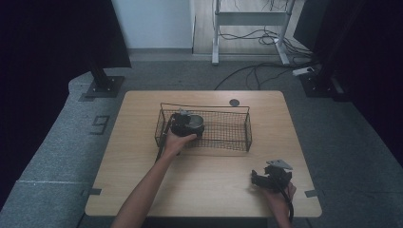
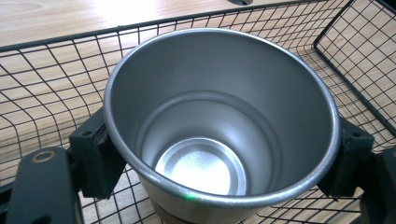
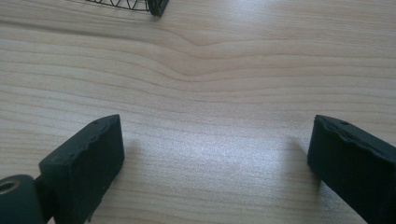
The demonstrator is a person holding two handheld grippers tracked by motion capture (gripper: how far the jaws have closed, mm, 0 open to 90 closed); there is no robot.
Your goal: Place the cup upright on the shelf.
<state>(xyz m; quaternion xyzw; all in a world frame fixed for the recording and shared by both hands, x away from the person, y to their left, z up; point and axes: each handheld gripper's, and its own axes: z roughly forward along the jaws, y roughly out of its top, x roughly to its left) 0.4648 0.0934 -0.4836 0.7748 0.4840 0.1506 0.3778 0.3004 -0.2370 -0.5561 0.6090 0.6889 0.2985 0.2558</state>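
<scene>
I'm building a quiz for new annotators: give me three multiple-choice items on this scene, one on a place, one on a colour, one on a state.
1. Where is the cup?
A. inside the wire basket
B. on the bare table by the right gripper
C. on the floor

2. What colour is the cup?
A. red
B. silver
C. blue

3. How is the right gripper?
A. shut on the cup
B. shut on the basket
C. open over the table

Answers:
1 A, the left gripper view has basket mesh on all sides of the cup.
2 B, its inside and rim show bare silvery metal.
3 C, its jaws stand wide apart with only wood between them, while the left gripper has the cup between its jaws.
</scene>
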